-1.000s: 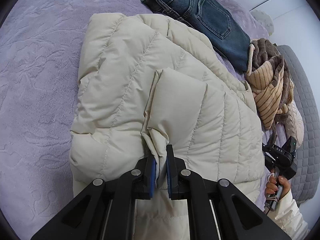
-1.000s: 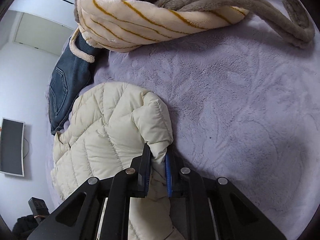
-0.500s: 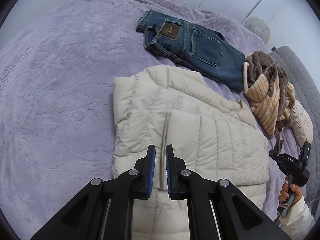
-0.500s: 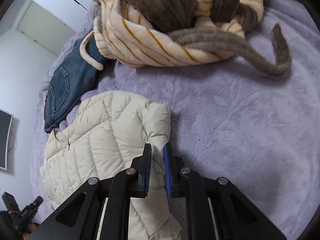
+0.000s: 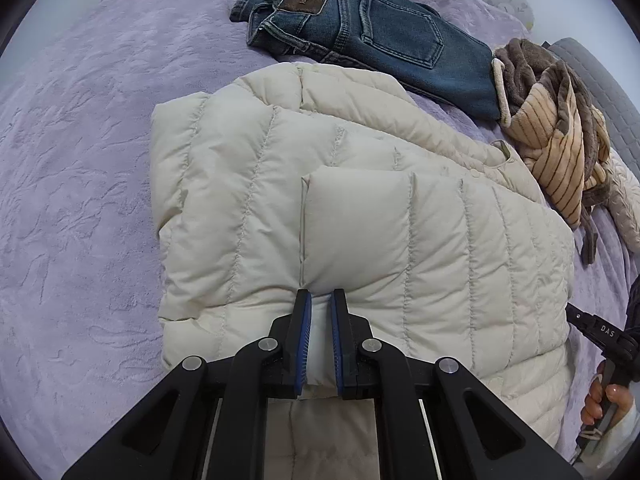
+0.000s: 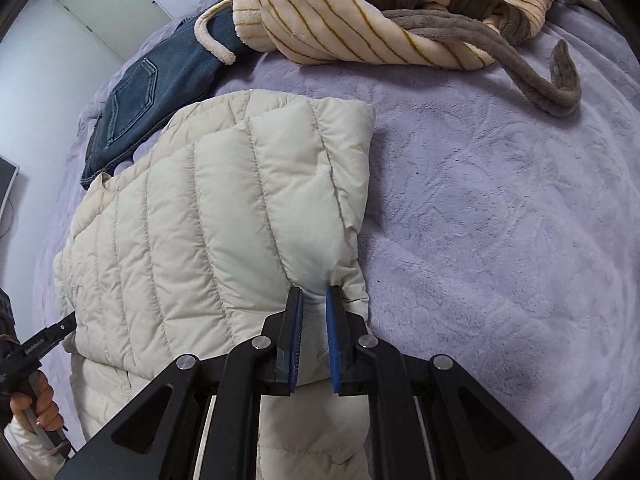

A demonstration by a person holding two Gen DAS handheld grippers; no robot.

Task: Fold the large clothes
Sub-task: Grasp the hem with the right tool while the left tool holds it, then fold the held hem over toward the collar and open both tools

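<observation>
On bed (image 5: 72, 184): cream jacket (image 5: 360, 216), folded, just beside jeans (image 5: 368, 36).
Left gripper (image 5: 320, 304): jaws nearly closed, pinching jacket edge.
Right gripper (image 6: 312, 300): likewise.
Advice: move both together, keeping the fold square.

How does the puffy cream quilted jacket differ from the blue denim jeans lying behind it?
The puffy cream quilted jacket is thick, pale and stitched in padded panels; the blue denim jeans are flat, dark and carry a brown patch. The jacket is pinched by the left gripper and right gripper; the jeans lie untouched. Both rest on the purple blanket.
</observation>
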